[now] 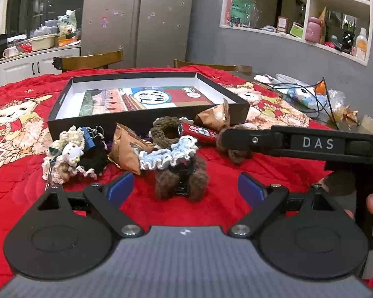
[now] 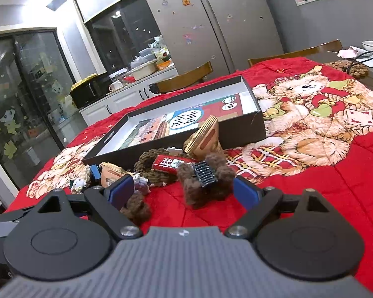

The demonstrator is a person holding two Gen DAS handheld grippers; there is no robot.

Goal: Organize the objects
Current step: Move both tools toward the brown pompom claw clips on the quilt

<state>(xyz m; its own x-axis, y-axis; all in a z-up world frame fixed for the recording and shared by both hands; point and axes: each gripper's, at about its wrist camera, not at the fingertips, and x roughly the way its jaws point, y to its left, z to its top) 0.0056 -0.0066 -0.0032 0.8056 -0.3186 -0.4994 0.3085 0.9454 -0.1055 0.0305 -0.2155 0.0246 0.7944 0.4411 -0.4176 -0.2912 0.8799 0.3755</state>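
Kitchen-dining room with a steel refrigerator (image 1: 139, 17) behind; a table under a red quilted teddy-bear cloth (image 1: 223, 188) bears all the task's things. Largest is the shallow black box (image 1: 146, 121), lying open at the far middle of the cloth; it appears to hold only a printed booklet or card (image 1: 149, 99) flat on its floor, so by the look of it no small object has yet been sorted in. Against the box's near wall lies the unsorted heap: two tan paper snack packets (image 1: 126, 149), a brown braided cord ring (image 1: 164, 129), a red sachet (image 1: 199, 131), a pale blue ruffled scrunchie (image 1: 164, 159), a cream crocheted charm with blue binder clip (image 1: 69, 149). Nearest, apart from the heap, a brown fuzzy hair claw clip (image 1: 181, 183) stands on the cloth, with a second like it (image 2: 206, 181) to the right. Left gripper (image 1: 185, 188): jaws wide, empty, framing the near clip. Right gripper (image 2: 184, 192): jaws wide, empty, near the other. Task judged barely begun; the whole heap remains.
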